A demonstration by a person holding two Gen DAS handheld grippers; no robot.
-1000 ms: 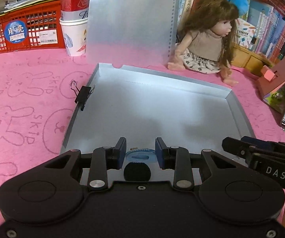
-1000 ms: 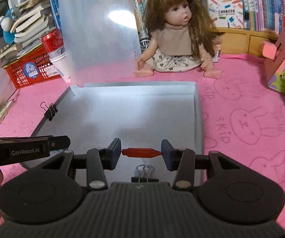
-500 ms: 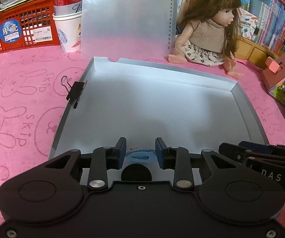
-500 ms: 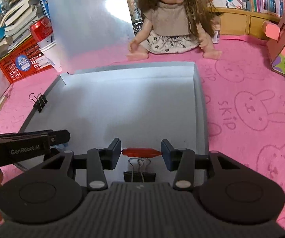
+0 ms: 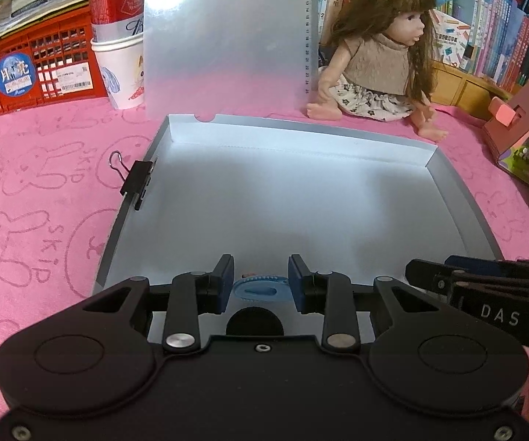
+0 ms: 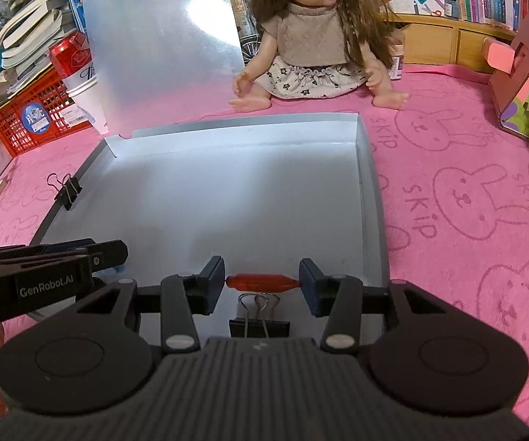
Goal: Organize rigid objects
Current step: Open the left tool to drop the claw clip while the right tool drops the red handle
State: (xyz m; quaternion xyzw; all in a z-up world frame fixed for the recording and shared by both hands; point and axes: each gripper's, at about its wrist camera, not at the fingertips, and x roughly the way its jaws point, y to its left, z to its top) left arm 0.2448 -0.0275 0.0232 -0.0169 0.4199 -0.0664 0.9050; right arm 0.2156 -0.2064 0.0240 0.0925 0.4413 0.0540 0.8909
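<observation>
A shallow grey tray [image 5: 448,191] [image 6: 369,198] lies on the pink cloth. My left gripper [image 5: 261,281] hovers over its near edge, shut on a small blue ridged plastic piece [image 5: 260,289]. My right gripper [image 6: 262,282] holds a red spindle-shaped piece [image 6: 262,282] crosswise; both pads still touch its ends as the jaws are opening. One black binder clip [image 5: 137,183] [image 6: 66,193] grips the tray's left rim. A second binder clip [image 6: 258,321] sits on the near rim, just below the red piece. The two grippers are side by side.
A doll [image 5: 374,62] [image 6: 315,44] sits behind the tray beside a translucent sheet [image 5: 227,36] standing upright. A red can in a paper cup [image 5: 119,36] and a red basket [image 5: 32,70] stand back left. A pink box [image 6: 521,73] is at the right, books behind.
The right wrist view has tipped down slightly, so the binder clip on the near rim shows more fully. Both grippers stay over the tray's near edge with their pieces.
</observation>
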